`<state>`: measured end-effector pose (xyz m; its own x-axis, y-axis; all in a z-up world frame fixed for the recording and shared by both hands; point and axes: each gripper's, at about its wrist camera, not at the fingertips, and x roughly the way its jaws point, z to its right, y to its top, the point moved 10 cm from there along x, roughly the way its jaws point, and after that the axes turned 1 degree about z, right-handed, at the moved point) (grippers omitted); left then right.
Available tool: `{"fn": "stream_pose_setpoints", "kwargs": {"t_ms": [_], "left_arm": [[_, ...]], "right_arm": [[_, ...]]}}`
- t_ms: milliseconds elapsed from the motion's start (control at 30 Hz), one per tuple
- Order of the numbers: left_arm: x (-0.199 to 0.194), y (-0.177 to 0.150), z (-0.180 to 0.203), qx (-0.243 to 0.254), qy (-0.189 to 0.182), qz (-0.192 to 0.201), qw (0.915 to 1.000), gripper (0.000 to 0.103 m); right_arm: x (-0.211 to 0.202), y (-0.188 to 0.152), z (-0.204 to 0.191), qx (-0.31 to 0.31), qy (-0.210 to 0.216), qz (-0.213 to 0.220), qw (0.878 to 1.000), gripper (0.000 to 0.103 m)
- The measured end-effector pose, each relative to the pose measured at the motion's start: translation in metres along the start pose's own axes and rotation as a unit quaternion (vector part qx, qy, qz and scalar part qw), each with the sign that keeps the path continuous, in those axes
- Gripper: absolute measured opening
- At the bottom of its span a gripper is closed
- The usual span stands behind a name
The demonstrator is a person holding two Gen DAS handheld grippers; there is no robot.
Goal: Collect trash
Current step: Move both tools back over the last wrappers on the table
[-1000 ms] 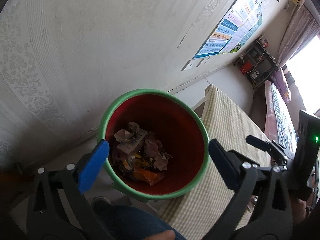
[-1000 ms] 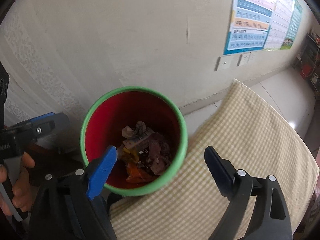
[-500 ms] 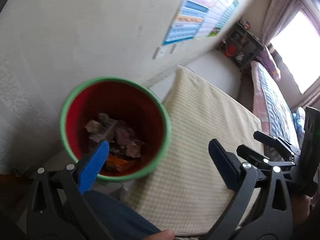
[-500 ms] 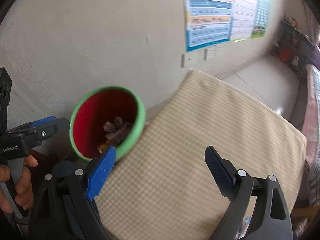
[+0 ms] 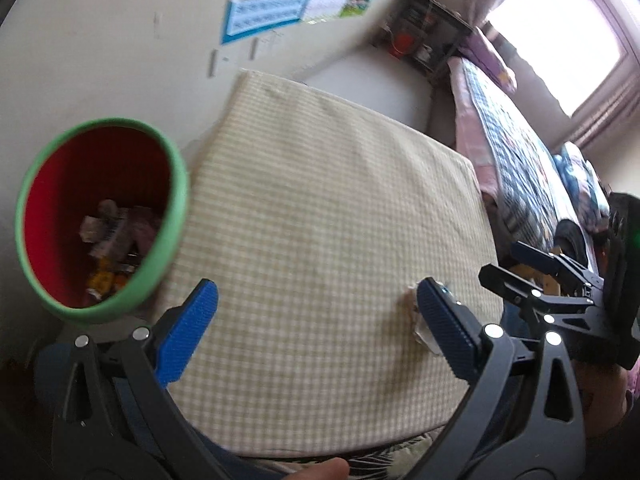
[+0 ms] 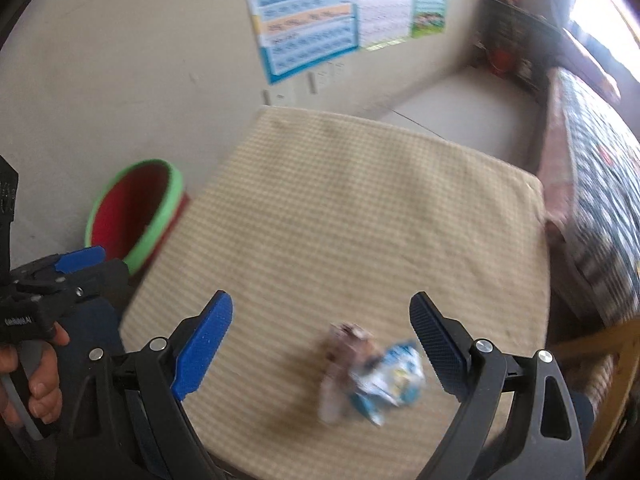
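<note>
A red bin with a green rim [image 5: 100, 216] stands at the left of a table covered in a beige checked cloth [image 5: 320, 200]; crumpled wrappers lie inside the bin. My left gripper [image 5: 316, 328] hangs open over the cloth, empty. A blue-and-white wrapper with a brownish scrap [image 6: 372, 372] lies on the cloth [image 6: 360, 208] near the front edge, blurred. My right gripper [image 6: 324, 344] is open above that trash, not touching it. In the left wrist view only an edge of the trash [image 5: 416, 320] shows behind the right finger. The bin [image 6: 132, 216] sits far left in the right wrist view.
A wall with posters [image 6: 312, 28] and sockets runs behind the table. A bed with a patterned cover [image 5: 532, 152] lies to the right under a bright window. A dark shelf [image 5: 424, 28] stands in the far corner. A hand [image 6: 36, 384] holds the left gripper's grip.
Both grippers have swung right, away from the bin and over the cloth. The bin slid to the left of both views. The wrapper on the table came into view under the right gripper.
</note>
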<state>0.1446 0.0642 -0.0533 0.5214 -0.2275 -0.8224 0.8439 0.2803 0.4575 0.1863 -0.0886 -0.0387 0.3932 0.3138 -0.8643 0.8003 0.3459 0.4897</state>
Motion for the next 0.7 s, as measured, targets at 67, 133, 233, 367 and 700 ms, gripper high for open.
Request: {"fn": "stream_pose_setpoints", "kwargs": {"t_ms": [67,133,233,367,700], "left_arm": [[0.008,-0.003,0.014,0.008,-0.004,-0.006,0.9999,0.097],[0.013,-0.005,0.024,0.013,-0.007,-0.011,0.9998,0.097],[0.02,-0.008,0.04,0.023,-0.011,-0.017,0.9995,0.097],[0.026,-0.015,0.055,0.038,-0.012,-0.027,0.9988,0.097],[0.052,-0.05,0.076,0.048,-0.017,-0.073,0.996,0.097]], "right_arm": [[-0.002,-0.014,0.018,0.01,-0.009,-0.006,1.0,0.087],[-0.003,-0.029,0.033,0.019,-0.014,-0.015,1.0,0.087],[-0.004,-0.051,0.049,0.031,-0.019,-0.029,0.999,0.087],[0.003,-0.071,0.06,0.047,-0.015,-0.046,0.998,0.087],[0.035,-0.09,0.052,0.048,0.006,-0.084,0.995,0.086]]}}
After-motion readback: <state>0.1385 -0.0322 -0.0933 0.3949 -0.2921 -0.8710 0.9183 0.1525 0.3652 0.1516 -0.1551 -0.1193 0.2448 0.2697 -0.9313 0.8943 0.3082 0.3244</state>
